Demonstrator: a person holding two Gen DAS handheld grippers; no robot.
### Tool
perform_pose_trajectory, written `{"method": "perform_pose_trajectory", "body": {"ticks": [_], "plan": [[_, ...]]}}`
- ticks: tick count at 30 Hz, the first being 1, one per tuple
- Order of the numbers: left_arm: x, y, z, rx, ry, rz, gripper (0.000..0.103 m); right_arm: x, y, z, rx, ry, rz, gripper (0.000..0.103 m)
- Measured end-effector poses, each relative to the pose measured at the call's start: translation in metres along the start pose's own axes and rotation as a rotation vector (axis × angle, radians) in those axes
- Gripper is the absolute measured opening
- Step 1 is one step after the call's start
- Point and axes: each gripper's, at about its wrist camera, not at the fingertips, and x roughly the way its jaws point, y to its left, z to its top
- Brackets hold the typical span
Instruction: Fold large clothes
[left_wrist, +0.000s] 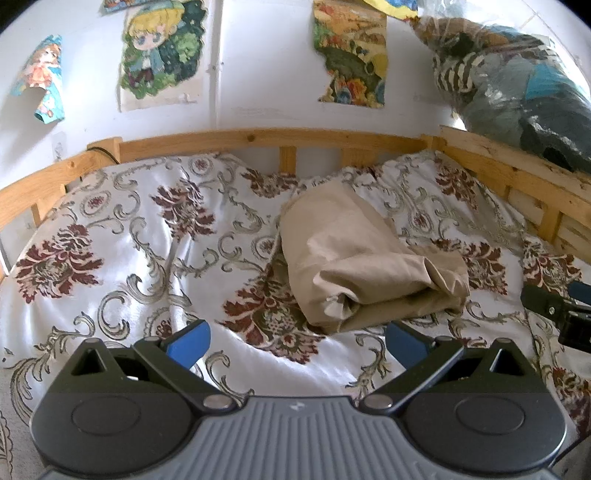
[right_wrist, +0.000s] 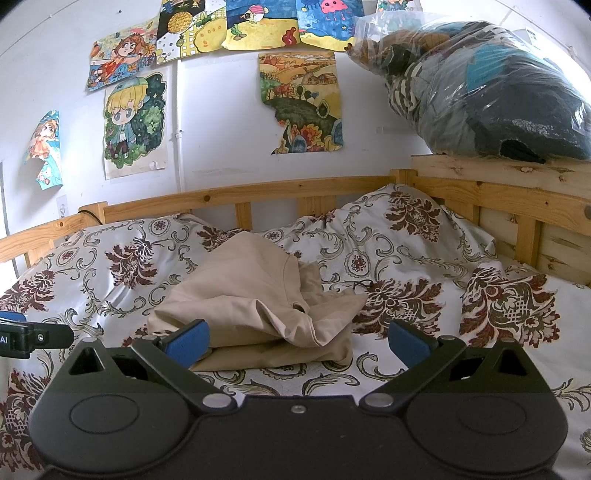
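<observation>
A beige garment (left_wrist: 364, 262) lies folded into a loose bundle on the floral bedspread (left_wrist: 147, 240). It also shows in the right wrist view (right_wrist: 258, 299). My left gripper (left_wrist: 297, 343) is open and empty, hovering just in front of and left of the bundle. My right gripper (right_wrist: 297, 343) is open and empty, just in front of the bundle's near edge. The right gripper's body shows at the right edge of the left wrist view (left_wrist: 561, 314). The left gripper's body shows at the left edge of the right wrist view (right_wrist: 29, 338).
A wooden bed rail (left_wrist: 258, 138) runs along the back and right side. A clear plastic bag of clothes (right_wrist: 491, 85) sits on the right rail's ledge. Drawings (right_wrist: 299, 103) hang on the white wall behind.
</observation>
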Motion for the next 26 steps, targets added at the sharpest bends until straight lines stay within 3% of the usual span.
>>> {"method": "perform_pose_trajectory", "body": {"ticks": [14, 26], "plan": [[0.0025, -0.0016, -0.0015, 0.005, 0.020, 0.041, 0.102, 0.0004, -0.0005, 0.0002, 0.001, 0.003, 0.000, 0.102], [0.0008, -0.0053, -0.0035, 0.024, 0.016, 0.033, 0.102, 0.0000, -0.0002, 0.0009, 0.001, 0.004, 0.000, 0.102]]}}
